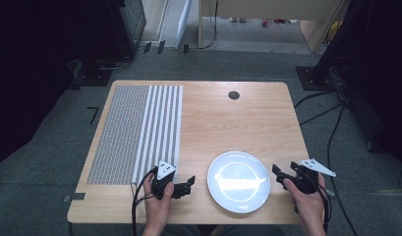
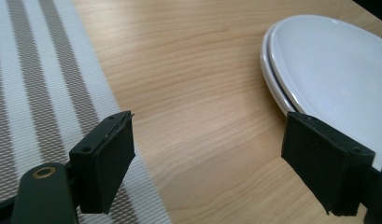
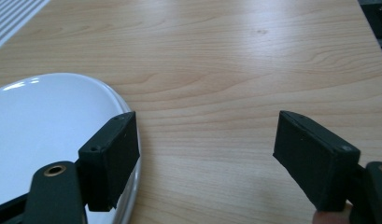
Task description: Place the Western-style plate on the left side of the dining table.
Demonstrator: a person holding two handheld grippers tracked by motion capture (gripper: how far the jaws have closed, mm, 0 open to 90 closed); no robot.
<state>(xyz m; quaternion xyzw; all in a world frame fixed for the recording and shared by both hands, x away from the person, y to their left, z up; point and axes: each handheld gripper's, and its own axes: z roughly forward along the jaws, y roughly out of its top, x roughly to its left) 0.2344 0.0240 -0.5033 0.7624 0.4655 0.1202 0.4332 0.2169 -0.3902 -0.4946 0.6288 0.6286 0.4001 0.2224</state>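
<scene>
A white plate (image 1: 239,181) lies empty on the wooden table (image 1: 228,123) near its front edge. In the left gripper view the plate (image 2: 338,65) shows a doubled rim with a dark line between the edges. My left gripper (image 1: 187,184) rests just left of the plate, open, with bare wood between its jaws (image 2: 209,128). Its left jaw sits over the edge of a striped placemat (image 2: 34,93). My right gripper (image 1: 280,172) is just right of the plate, open and holding nothing (image 3: 205,126). Its left jaw overlaps the plate's rim (image 3: 53,116).
The grey and white striped placemat (image 1: 137,130) covers the table's left part. A small black round grommet (image 1: 233,95) sits near the far edge. Bare wood lies beyond the plate. Cables trail on the floor (image 1: 331,118) at the right.
</scene>
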